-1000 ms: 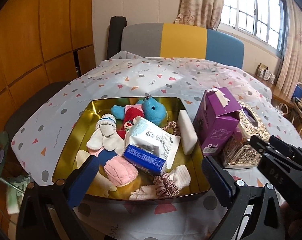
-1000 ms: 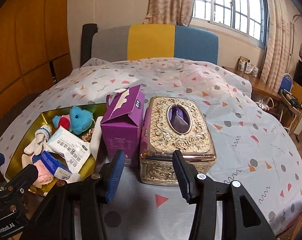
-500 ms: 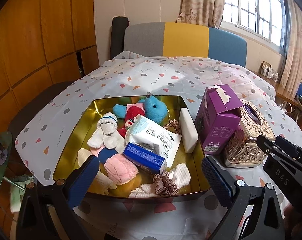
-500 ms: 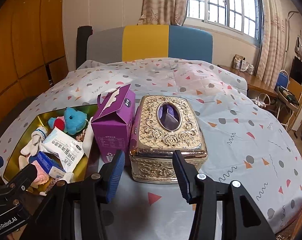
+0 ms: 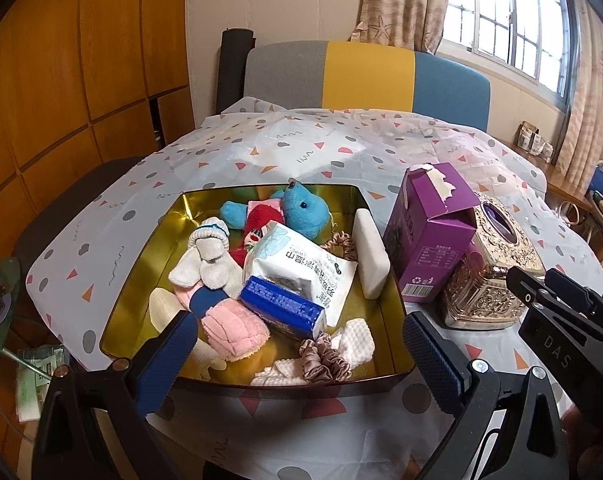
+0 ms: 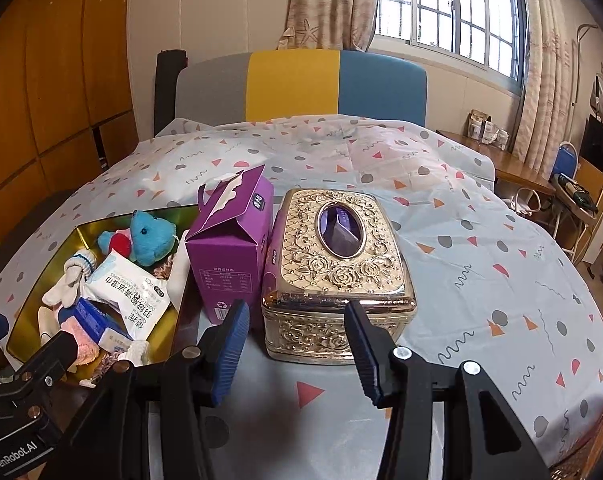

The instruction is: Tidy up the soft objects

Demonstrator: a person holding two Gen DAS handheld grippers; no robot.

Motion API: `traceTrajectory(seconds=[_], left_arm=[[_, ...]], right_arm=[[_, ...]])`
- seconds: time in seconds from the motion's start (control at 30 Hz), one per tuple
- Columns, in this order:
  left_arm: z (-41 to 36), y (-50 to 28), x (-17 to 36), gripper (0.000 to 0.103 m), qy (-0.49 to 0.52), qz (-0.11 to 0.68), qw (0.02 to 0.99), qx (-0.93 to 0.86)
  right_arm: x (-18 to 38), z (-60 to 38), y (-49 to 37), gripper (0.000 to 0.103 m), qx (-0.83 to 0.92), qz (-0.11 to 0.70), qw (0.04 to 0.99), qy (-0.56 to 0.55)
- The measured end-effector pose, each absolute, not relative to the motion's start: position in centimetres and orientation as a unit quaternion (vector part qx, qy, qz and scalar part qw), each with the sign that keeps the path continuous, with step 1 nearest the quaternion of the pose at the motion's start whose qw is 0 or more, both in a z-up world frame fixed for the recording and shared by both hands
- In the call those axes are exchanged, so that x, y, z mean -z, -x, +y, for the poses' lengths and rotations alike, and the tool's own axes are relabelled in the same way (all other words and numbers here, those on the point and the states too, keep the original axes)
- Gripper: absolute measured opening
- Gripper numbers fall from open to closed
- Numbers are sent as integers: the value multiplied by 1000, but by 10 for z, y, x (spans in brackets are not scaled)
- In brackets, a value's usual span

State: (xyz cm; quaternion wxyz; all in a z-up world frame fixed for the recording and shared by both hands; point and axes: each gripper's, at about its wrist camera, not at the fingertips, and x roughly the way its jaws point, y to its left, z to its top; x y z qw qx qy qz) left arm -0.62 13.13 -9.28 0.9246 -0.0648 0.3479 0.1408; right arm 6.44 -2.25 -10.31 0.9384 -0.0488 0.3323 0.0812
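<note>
Two grippers, both with jaws spread wide and holding nothing. Left gripper (image 5: pixel 297 354) hovers at the near rim of the gold tin (image 5: pixel 141 264), which sits on the table under a patterned cloth (image 5: pixel 301 152).

Straight ahead between the left jaws: pink folded cloth (image 5: pixel 233 326), blue tissue packet (image 5: pixel 283 308), white wet-wipes pack (image 5: pixel 305 268) lying over it. Past those, white knit mittens (image 5: pixel 207 258) and a blue plush bear (image 5: pixel 301 212); its body is partly buried under a red item that is hard to identify. Nearest the jaws: a mauve satin scrunchie (image 5: pixel 325 362) on a waffle-textured cloth (image 5: pixel 355 336). White sponge bar (image 5: pixel 369 256) leans on the tin's wall toward the right jaw. A second scrunchie (image 5: pixel 341 242) shows only in part behind the wipes. The left jaw hides the tin's near corner and a pale flat piece there.

Right gripper (image 6: pixel 297 350) is over bare cloth; between and just beyond its jaws stands the ornate gold tissue box (image 6: pixel 337 276), oval opening on top with purple inside. Touching or just beside it, off the left jaw, an opened purple carton (image 6: pixel 233 248); the contact line is hidden. The tin is cut off by the left gripper's body at the lower left edge of the right wrist view.
</note>
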Motion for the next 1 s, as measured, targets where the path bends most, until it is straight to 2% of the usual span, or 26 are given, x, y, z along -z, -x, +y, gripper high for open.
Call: traceTrajectory(seconds=[1.0], left_arm=[[127, 4, 96, 103, 63, 359, 923, -127]], right_arm=[[107, -19, -67, 50, -85, 340, 935, 54]])
